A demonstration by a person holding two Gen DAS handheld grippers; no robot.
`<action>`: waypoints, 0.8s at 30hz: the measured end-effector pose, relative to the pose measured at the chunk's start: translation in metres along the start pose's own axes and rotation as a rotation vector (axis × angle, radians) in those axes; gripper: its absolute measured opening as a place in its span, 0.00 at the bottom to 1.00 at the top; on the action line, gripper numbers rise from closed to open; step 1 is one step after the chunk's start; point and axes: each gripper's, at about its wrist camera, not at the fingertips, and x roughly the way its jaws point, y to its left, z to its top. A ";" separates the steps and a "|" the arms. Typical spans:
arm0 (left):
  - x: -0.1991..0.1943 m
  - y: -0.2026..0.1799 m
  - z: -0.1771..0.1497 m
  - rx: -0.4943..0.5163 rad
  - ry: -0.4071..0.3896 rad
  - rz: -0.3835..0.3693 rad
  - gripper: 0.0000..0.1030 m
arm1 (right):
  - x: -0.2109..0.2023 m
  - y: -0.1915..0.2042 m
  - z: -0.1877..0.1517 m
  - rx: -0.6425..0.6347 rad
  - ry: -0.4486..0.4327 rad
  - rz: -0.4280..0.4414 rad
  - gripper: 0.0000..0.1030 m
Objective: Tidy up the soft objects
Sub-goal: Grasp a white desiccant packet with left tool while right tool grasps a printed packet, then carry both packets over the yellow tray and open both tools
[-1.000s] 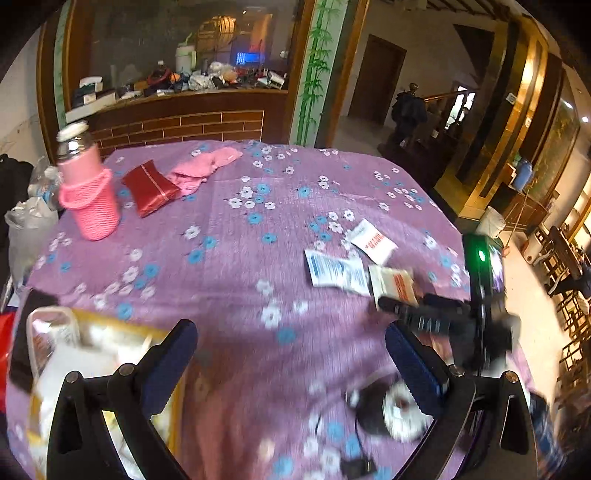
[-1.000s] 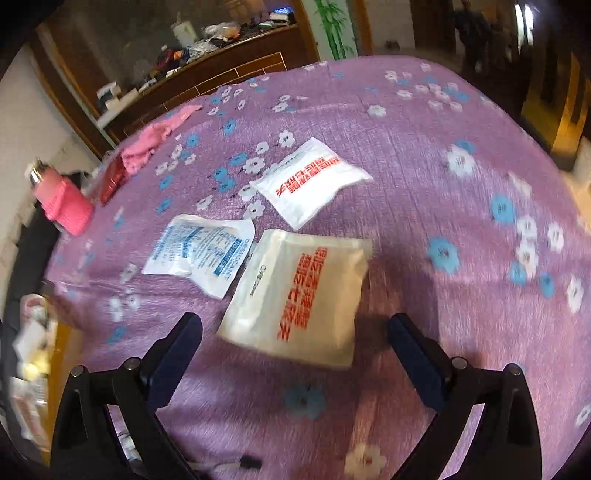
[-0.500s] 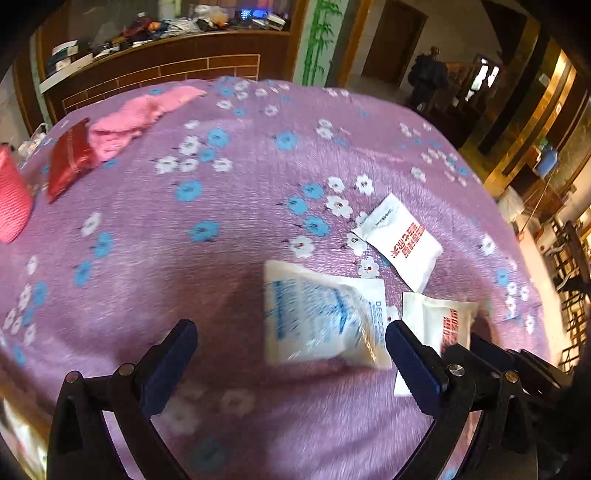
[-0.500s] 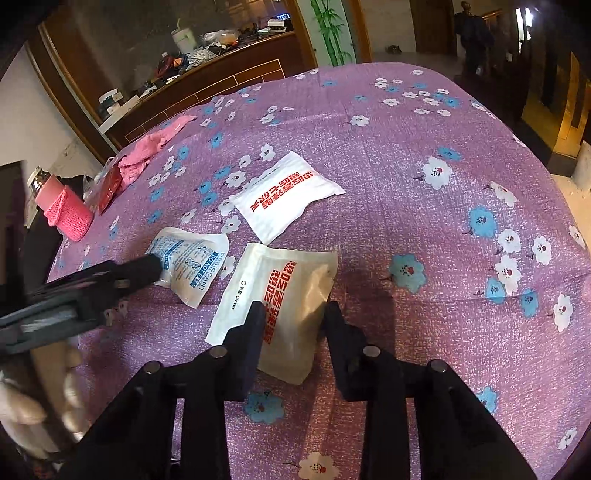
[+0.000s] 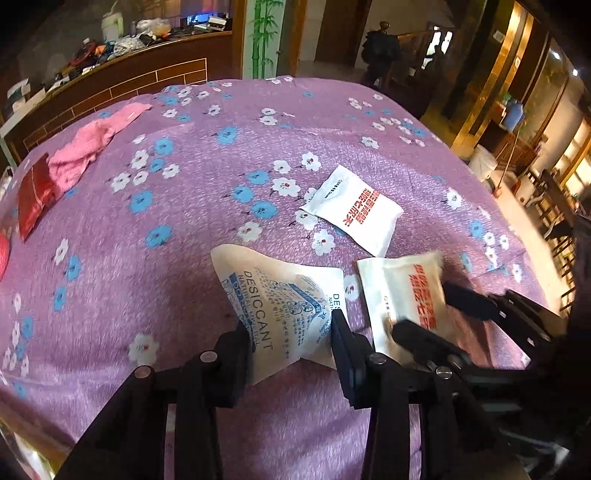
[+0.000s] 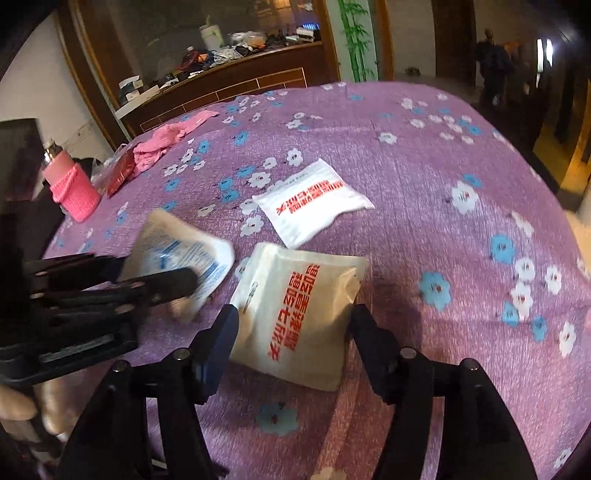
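Left wrist: left claw (image 5: 291,343) pinching crinkled paper desiccant sachet (image 5: 284,306), bulging between pads.

table cover: purple cloth (image 5: 155,295) with blue and white flowers
counter: brown brick-pattern counter (image 5: 122,92), cluttered on top
pillar: white, painted green bamboo (image 5: 264,37)
right side: gold-lit wooden panelling (image 5: 491,81)
doorway: dark wooden door (image 5: 340,29)

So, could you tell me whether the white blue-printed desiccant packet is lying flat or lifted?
Lifted: the white blue-printed desiccant packet bunches up, tilted, pinched in the left gripper.
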 end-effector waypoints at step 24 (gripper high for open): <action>-0.198 0.061 -0.133 -0.208 -0.278 -0.045 0.32 | -0.070 -0.010 -0.010 0.102 -0.070 0.181 0.13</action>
